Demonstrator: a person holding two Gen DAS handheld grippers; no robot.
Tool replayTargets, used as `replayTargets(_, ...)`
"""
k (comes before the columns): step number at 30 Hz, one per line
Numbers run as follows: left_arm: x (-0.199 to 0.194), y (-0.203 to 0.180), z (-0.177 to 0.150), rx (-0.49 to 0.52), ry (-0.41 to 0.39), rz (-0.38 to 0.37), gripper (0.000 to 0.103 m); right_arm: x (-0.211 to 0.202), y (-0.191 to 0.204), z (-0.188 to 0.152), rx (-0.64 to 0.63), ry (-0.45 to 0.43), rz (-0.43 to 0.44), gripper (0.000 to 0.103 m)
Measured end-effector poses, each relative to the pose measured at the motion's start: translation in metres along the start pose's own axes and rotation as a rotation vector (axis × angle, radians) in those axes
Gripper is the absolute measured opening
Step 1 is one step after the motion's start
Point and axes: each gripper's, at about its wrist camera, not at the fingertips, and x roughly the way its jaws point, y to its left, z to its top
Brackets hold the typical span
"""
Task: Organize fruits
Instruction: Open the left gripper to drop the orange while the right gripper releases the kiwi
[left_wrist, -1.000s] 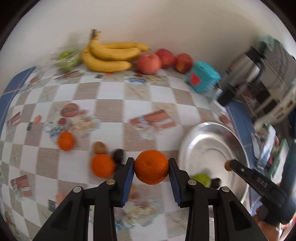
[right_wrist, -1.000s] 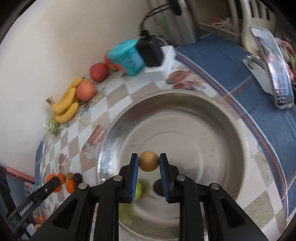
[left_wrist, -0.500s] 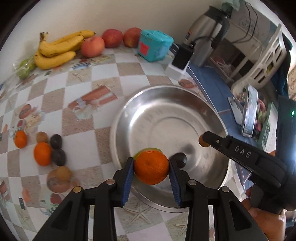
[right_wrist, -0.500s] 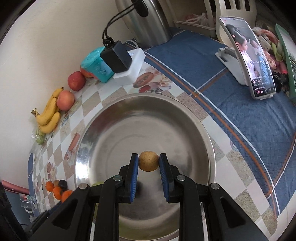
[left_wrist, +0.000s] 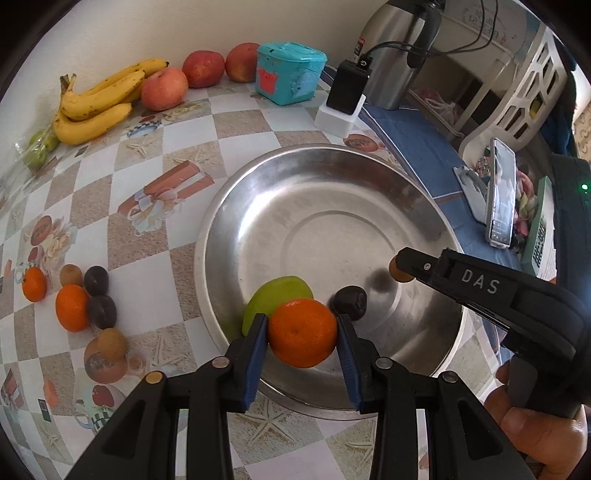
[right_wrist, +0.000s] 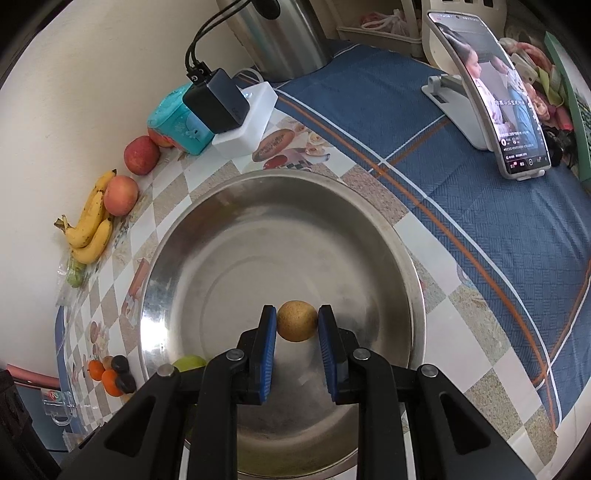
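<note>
Left wrist view: left tool (left_wrist: 302, 334) grips an orange (left_wrist: 302, 333) above the steel bowl (left_wrist: 258, 206); right tool (right_wrist: 296, 322) grips a small brown fruit (right_wrist: 296, 321). Lower each near the bowl's floor before releasing.

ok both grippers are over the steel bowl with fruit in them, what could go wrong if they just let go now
The orange in the left gripper sits above the green fruit and dark fruit; dropped, it could knock or bruise them. The small brown fruit in the right gripper may roll on the smooth steel bowl. The grippers are close enough to bump.
</note>
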Motion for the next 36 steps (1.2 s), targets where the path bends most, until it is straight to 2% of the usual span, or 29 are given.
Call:
replayTargets(10, 0.002, -0.002, 0.001, 0.006, 0.018, -0.009, 0.041, 0.002, 0.002, 0.001, -0.005, 0.014, -0.014, 0.025)
replayTargets(22, -0.003, 0.008, 0.002, -0.031, 0.006, 0.007, 0.046, -0.004, 0.005, 0.003, -0.017, -0.019, -0.006, 0.025)
replayTargets(25, -0.005, 0.017, 0.004, -0.061, -0.001, 0.015, 0.052, -0.007, 0.006, 0.004, -0.023, -0.033, -0.001, 0.026)
replayTargets(31, -0.013, 0.04, 0.007, -0.136, -0.025, 0.04, 0.054, -0.013, 0.015, 0.004, -0.057, -0.056, 0.013, 0.026)
replayTargets(36, -0.021, 0.066, 0.011, -0.208, -0.048, 0.05, 0.059, -0.015, 0.027, 0.001, -0.103, -0.058, 0.02, 0.026)
